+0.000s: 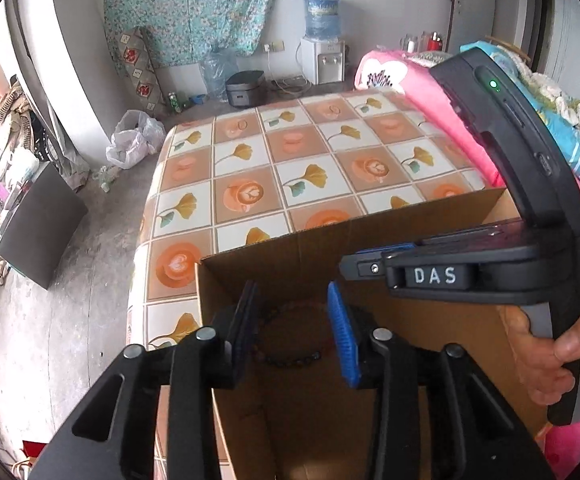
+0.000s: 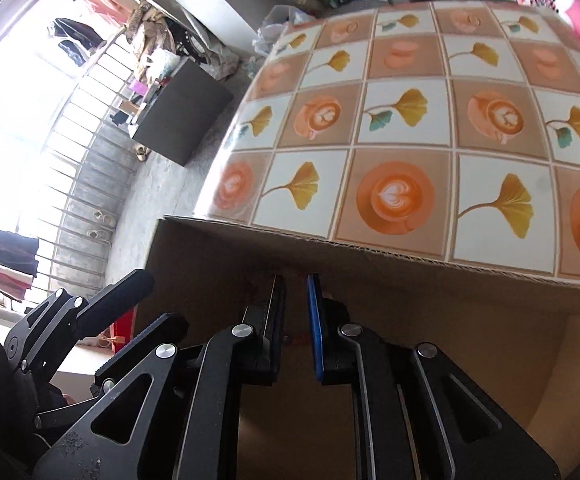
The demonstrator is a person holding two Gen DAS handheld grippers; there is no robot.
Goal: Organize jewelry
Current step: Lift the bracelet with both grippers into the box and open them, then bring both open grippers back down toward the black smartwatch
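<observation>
Patterned oilcloth with coffee cups and ginkgo leaves covers the counter (image 1: 290, 168) that carries an open cardboard box (image 1: 290, 256). Inside it, the left claw (image 1: 294, 328) hangs with its jaws apart and gripping nothing, framing a dark beaded bracelet (image 1: 290, 356) on the box floor between them. At three o'clock, the right claw (image 2: 296, 320) also reaches into the box, jaws nearly together; whether it pinches anything I cannot tell. The bracelet appears just deposited, so next likely comes lifting clear to fetch another piece.

Patterned tablecloth (image 1: 290, 168) — on it, an open cardboard box (image 1: 290, 256).
</observation>
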